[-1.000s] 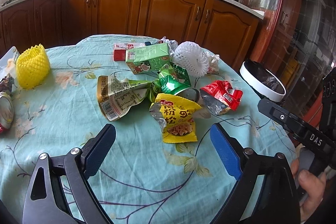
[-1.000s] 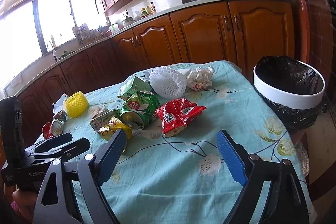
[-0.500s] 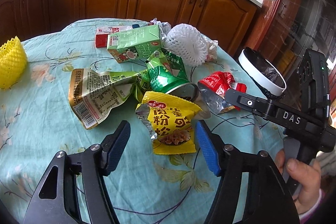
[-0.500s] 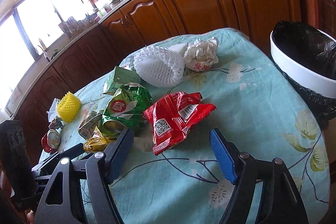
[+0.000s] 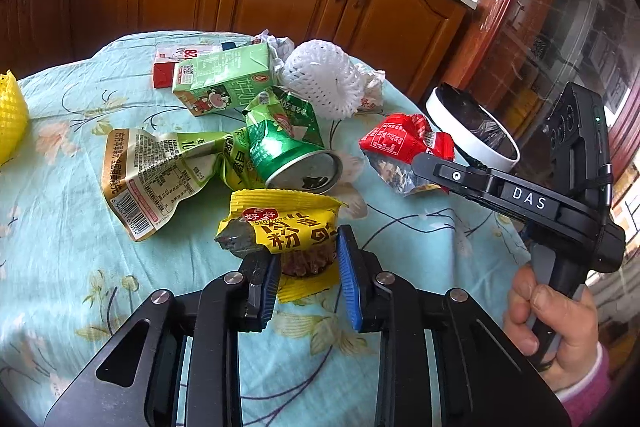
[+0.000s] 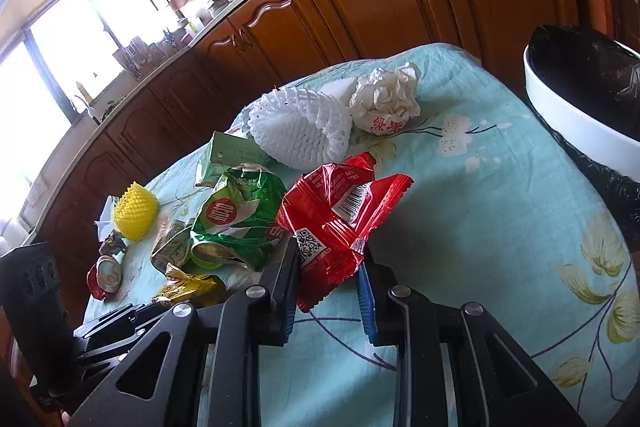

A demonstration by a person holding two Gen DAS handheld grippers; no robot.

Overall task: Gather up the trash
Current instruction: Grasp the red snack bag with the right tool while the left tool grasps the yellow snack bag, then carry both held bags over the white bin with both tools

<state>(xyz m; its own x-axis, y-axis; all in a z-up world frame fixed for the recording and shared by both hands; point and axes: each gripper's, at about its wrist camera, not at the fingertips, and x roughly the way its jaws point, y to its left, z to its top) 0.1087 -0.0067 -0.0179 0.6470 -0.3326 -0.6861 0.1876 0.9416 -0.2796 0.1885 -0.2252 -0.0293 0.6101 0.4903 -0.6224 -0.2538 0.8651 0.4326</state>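
A yellow snack wrapper [image 5: 288, 223] lies on the teal tablecloth [image 5: 80, 267]. My left gripper [image 5: 306, 279] is closing on its near end, and the pads pinch the crumpled foil. A red snack wrapper [image 6: 336, 215] bunches up between the pads of my right gripper [image 6: 328, 291], whose jaws are also closing. In the left wrist view that red wrapper [image 5: 400, 143] sits at the tip of the right gripper, which a hand [image 5: 556, 323] holds. The white bin [image 6: 560, 115] with a black liner stands off the table's right edge.
More trash lies behind: a crushed green can [image 5: 292, 155], a green milk carton [image 5: 224, 83], a white foam net [image 5: 324, 83], a beige-green wrapper [image 5: 148, 171], crumpled paper [image 6: 384, 103], a yellow foam net [image 6: 134, 211] and a red can [image 6: 104, 275]. Wooden cabinets ring the table.
Both grippers moved forward and tilted down onto the table. The left jaws narrowed onto the yellow wrapper, and the right jaws narrowed onto the red wrapper, which crumpled.
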